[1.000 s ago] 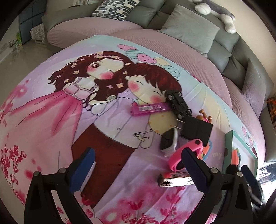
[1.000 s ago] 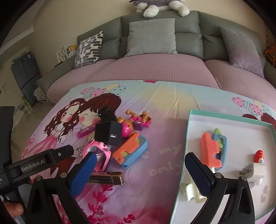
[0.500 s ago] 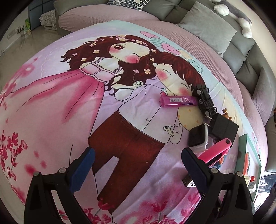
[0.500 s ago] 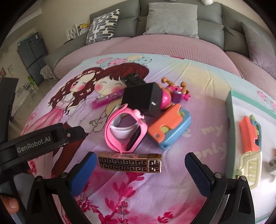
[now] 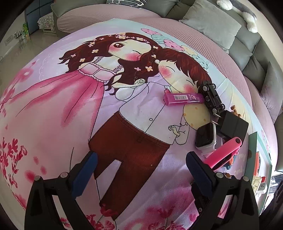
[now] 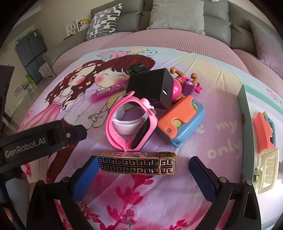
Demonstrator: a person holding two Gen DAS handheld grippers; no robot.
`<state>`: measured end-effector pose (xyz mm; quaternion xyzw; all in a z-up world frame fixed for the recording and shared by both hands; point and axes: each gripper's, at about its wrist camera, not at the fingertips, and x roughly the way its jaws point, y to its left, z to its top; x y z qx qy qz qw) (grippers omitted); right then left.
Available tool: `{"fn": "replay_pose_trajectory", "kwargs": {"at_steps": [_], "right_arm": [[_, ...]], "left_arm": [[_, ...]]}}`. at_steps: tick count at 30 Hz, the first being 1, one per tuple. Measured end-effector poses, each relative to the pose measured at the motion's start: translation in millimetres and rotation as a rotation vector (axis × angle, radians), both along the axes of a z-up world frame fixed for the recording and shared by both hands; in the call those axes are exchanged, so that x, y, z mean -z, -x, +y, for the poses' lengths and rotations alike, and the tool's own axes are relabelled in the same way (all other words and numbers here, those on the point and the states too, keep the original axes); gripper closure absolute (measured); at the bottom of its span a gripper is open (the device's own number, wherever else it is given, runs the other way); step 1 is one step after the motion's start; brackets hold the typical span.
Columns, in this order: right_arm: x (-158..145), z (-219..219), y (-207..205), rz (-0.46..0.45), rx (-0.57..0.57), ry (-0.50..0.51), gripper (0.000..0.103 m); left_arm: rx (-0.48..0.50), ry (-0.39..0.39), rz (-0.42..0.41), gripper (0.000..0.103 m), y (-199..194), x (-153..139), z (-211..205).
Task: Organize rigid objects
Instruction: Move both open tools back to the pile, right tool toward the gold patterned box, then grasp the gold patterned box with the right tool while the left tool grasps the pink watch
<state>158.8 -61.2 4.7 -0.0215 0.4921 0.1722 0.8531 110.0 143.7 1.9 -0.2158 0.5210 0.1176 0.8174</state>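
A heap of small objects lies on the cartoon-print cloth. In the right wrist view a gold-and-black patterned bar (image 6: 137, 163) lies crosswise just ahead of my open right gripper (image 6: 143, 174), between the fingertips. Behind it are a pink watch (image 6: 130, 122), a black charger cube (image 6: 152, 87), an orange-and-blue toy (image 6: 180, 121) and a magenta box (image 6: 107, 90). My left gripper (image 5: 139, 168) is open and empty over bare cloth, left of the heap. In the left wrist view I see the magenta box (image 5: 184, 99), a black toy car (image 5: 211, 97), a white watch (image 5: 206, 136) and the charger (image 5: 233, 126).
A teal-rimmed white tray (image 6: 245, 109) at the right holds an orange-and-cream toy (image 6: 264, 141); its edge shows in the left wrist view (image 5: 252, 150). A pink robot toy (image 6: 184, 86) lies behind the charger. A grey sofa with cushions (image 6: 176, 16) runs behind the cloth.
My right gripper has moved forward and down toward the heap, bringing the gold-and-black bar between its fingertips. My left gripper has shifted left, so the heap now sits at its right.
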Motion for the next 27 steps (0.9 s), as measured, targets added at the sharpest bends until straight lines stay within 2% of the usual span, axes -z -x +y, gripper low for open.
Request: {"fn": "replay_pose_trajectory", "kwargs": {"at_steps": [4, 12, 27], "right_arm": [[-0.7, -2.9, 0.1, -0.002, 0.004, -0.002, 0.004], [-3.1, -18.9, 0.0, 0.007, 0.026, -0.033, 0.018], [-1.0, -25.8, -5.4, -0.013, 0.005, -0.05, 0.018]], "left_arm": [[0.011, 0.001, -0.002, 0.003, -2.0, -2.0, -3.5], [0.027, -0.013, -0.029, 0.003, -4.1, -12.2, -9.3], [0.133, -0.021, -0.073, 0.003, -8.8, -27.7, -36.0]]}}
